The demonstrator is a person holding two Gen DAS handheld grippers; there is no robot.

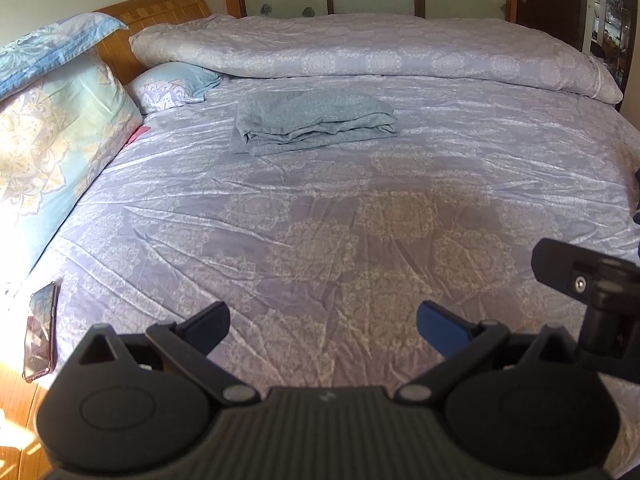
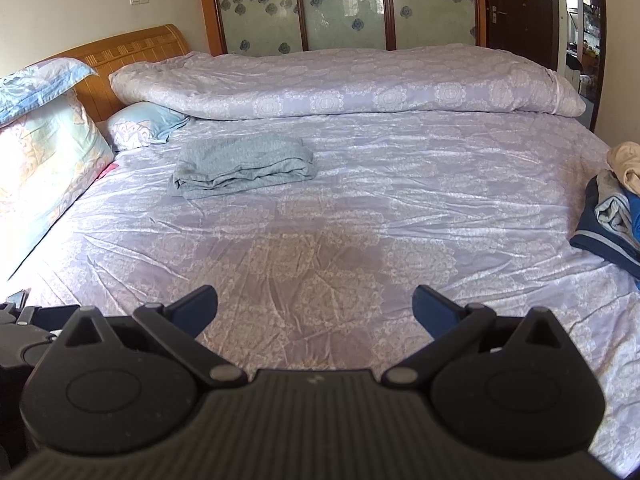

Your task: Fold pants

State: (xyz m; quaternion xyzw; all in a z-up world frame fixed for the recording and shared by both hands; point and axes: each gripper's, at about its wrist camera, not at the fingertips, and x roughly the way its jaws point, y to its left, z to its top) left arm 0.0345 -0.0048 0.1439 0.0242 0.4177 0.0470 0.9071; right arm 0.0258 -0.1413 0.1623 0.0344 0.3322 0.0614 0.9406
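A folded grey-blue garment, the pants (image 1: 312, 122), lies on the lilac patterned bed sheet (image 1: 320, 220) towards the pillows; it also shows in the right wrist view (image 2: 244, 166). My left gripper (image 1: 322, 320) is open and empty, held above the near part of the bed, well short of the pants. My right gripper (image 2: 314, 306) is open and empty too, beside the left one. Part of the right gripper's body (image 1: 592, 288) shows at the right edge of the left wrist view.
A rolled duvet (image 2: 340, 84) lies along the far side. Pillows (image 1: 52, 140) lean on the wooden headboard at left. A phone (image 1: 40, 332) lies at the bed's left edge. A pile of clothes (image 2: 616, 208) sits at the right edge.
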